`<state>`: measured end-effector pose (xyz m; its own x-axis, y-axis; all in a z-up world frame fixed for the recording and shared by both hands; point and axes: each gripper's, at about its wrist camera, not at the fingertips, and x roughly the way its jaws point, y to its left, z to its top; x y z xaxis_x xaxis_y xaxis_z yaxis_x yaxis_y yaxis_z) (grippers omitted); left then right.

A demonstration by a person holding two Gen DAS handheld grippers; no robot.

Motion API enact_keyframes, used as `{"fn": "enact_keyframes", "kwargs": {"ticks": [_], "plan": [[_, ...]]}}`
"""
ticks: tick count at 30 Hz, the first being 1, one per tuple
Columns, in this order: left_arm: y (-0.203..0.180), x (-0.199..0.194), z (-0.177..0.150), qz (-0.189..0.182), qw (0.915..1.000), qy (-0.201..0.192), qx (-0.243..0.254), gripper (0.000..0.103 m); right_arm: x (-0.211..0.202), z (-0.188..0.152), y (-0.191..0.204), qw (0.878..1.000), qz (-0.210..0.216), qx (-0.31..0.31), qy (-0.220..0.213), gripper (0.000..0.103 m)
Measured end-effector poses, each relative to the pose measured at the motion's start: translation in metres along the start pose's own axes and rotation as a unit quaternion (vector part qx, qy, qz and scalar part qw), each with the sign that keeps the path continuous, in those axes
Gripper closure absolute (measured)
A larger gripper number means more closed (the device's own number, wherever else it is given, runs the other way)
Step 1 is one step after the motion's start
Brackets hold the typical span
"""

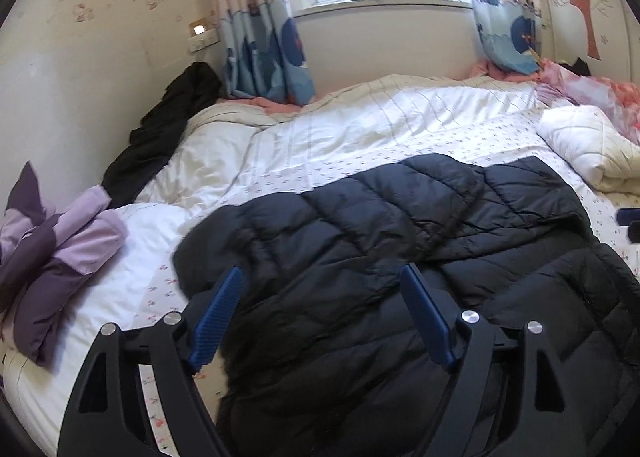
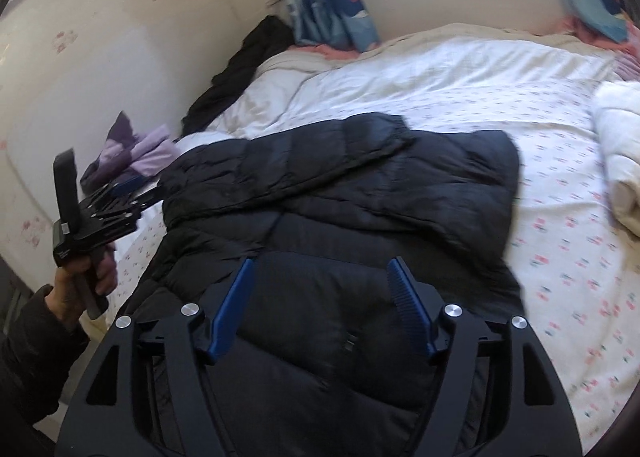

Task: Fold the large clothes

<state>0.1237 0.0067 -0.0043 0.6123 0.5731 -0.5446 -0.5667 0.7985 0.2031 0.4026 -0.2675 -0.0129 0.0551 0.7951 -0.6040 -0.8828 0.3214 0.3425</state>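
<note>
A large black quilted puffer jacket [image 1: 400, 241] lies spread on the bed, with a sleeve folded across its upper part; it also shows in the right wrist view [image 2: 340, 193]. My left gripper [image 1: 322, 279] is open and empty, hovering over the jacket's near left part. My right gripper [image 2: 320, 265] is open and empty above the jacket's lower middle. The left gripper also shows at the left of the right wrist view [image 2: 104, 205], held in a hand beside the jacket's left edge.
The bed [image 1: 360, 145] has a white floral cover. A purple garment [image 1: 52, 257] lies at the left edge, a black garment [image 1: 160, 137] against the wall, a rolled white quilt [image 1: 592, 149] at right. Curtains [image 1: 264, 37] and window behind.
</note>
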Motion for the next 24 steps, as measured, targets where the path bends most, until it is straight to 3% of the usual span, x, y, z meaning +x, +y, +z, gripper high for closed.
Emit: {"fn": "enact_keyframes", "kwargs": {"ticks": [9,17,19,24], "plan": [[-0.026,0.017,-0.011,-0.007,0.999,-0.009,0.044,0.025,0.039,-0.009,0.008,0.999,0.003,-0.022,0.035,0.036],[-0.037,0.033,-0.015,-0.016,0.9979,-0.006,0.063,0.023,0.038,-0.006,0.009,0.996,-0.04,-0.06,0.045,0.033],[-0.039,0.044,-0.011,-0.022,0.9978,0.001,0.063,0.023,0.039,0.001,0.012,0.994,-0.066,-0.082,0.042,0.031],[-0.057,0.084,0.009,-0.047,0.9961,0.023,0.072,0.023,0.047,0.02,0.0,0.993,-0.08,-0.077,0.04,0.025]]}}
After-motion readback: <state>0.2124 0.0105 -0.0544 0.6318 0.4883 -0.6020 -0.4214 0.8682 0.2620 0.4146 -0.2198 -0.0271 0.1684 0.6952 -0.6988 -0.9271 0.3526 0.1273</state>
